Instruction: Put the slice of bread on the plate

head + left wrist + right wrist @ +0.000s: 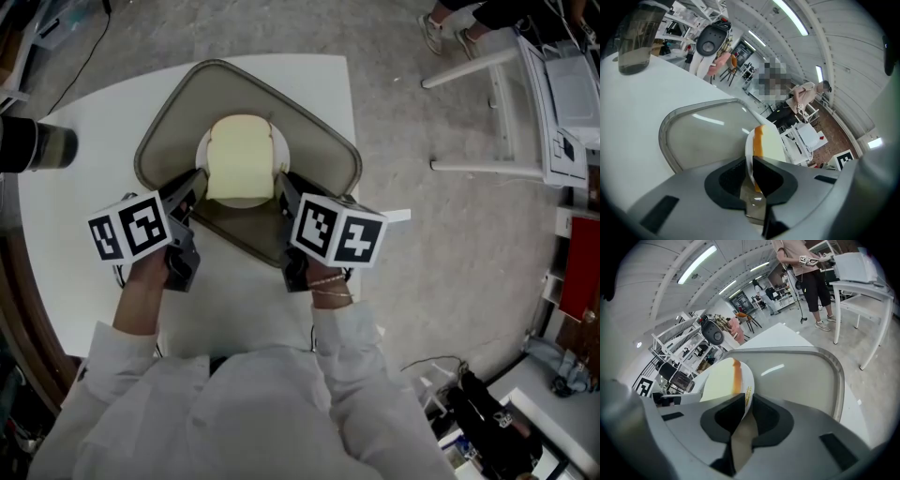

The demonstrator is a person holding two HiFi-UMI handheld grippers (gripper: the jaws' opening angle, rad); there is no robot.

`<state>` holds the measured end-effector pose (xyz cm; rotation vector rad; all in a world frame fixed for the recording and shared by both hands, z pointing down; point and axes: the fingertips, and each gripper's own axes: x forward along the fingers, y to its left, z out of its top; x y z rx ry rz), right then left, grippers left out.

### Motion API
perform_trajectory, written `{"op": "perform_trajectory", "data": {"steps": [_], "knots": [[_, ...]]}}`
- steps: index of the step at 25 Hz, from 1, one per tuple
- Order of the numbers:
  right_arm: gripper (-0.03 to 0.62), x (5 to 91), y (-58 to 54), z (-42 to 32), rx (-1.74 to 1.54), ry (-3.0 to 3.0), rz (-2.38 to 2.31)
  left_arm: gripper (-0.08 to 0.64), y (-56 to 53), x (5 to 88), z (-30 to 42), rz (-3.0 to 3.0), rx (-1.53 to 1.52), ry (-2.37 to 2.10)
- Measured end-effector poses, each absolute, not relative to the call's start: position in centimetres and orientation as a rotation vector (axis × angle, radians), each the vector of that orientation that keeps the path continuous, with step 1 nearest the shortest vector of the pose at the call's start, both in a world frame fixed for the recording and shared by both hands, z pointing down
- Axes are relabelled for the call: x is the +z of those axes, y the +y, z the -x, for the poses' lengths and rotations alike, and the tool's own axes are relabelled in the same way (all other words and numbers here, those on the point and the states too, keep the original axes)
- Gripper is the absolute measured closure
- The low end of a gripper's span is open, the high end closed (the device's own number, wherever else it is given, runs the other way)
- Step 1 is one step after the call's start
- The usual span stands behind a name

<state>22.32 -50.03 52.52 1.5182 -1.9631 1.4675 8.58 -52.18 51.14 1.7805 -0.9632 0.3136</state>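
Nearest the person, the left gripper (195,189) and right gripper (283,190) each have their fingers pinched on opposite rims of the plate (202,156), with the slice of bread (239,155) lying on it, over a grey tray (330,155) on the white counter (84,216).

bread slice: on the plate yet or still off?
On the plate. The bread slice lies flat on the white plate; the left gripper and right gripper each clamp the plate's rim.
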Motion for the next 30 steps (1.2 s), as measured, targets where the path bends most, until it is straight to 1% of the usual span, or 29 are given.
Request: {"op": "perform_trajectory", "data": {"steps": [15, 25, 30], "knots": [[0.538, 52.2, -50.2, -22.3, 1.412, -1.981, -1.528, 0.509, -52.4, 51.8, -8.3, -1.889, 0.53, -1.032], [0.538, 51.1, -49.5, -22.8, 1.364, -2.002, -1.594, 0.509, -52.2, 51.0, -7.6, -1.933, 0.524, -1.064], [0.538, 49.2, -47.7, -22.0, 1.335, -2.061, -1.602, 0.509, -51.5, 47.7, -6.1, -1.983, 0.359, -1.111]]}}
